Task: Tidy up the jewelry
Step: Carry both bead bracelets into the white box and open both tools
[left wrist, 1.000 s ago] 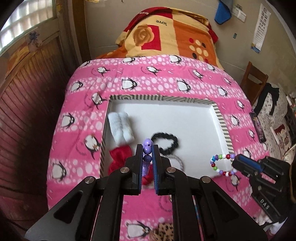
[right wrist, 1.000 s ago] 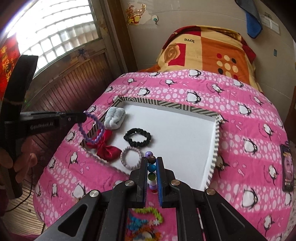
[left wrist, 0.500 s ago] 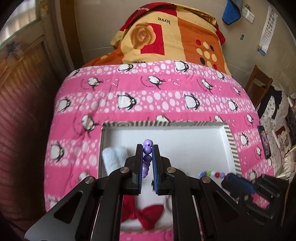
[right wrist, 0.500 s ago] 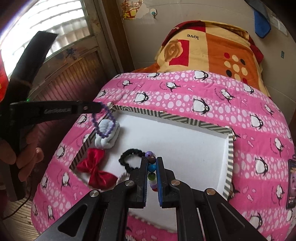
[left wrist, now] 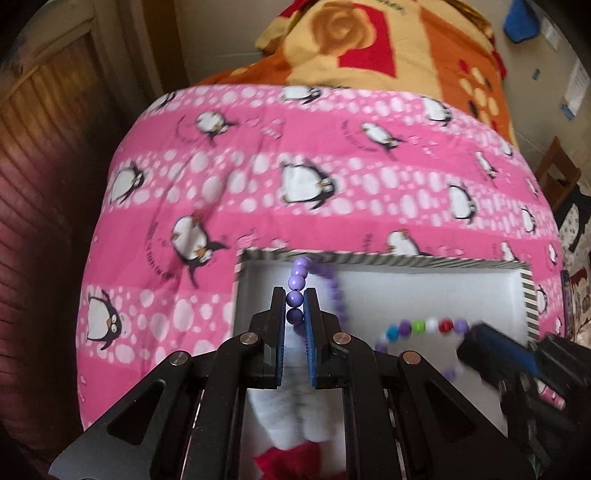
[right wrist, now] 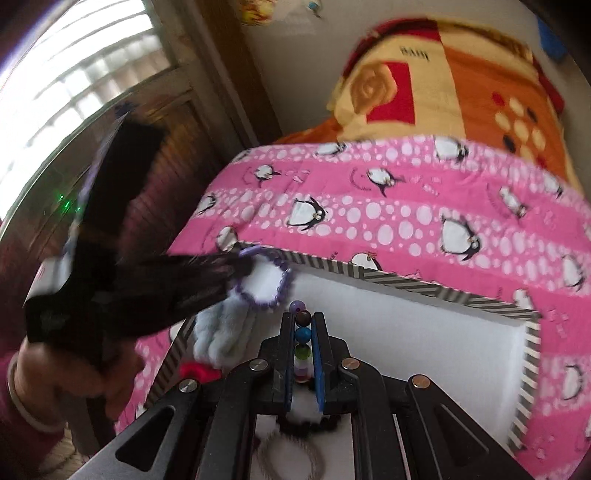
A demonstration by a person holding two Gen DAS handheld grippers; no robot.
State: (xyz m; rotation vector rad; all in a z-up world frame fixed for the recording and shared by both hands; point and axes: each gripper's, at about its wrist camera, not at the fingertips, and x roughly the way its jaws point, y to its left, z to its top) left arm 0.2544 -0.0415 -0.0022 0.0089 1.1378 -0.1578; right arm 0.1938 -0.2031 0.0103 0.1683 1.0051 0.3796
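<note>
While the left claw is squeezing the purple bracelet and the right claw is pinching the colorful bracelet, both are hanging over the white tray. Swinging loops could be snagging the tray's edge or each other, or slipping out onto the pink blanket.

Pink fleece blanket printed with penguins and white dots covers the bed from edge to edge. Folded quilt in orange, yellow and red with a rose motif lies at the far end, resting against the pale plaster wall. Blue cloth hangs on that wall, upper right. Brown wood-panelled wall runs along the left of the bed. Bright window with horizontal slats sits above the panelling. Brown wooden chair stands beside the bed, right edge, partly cut off
</note>
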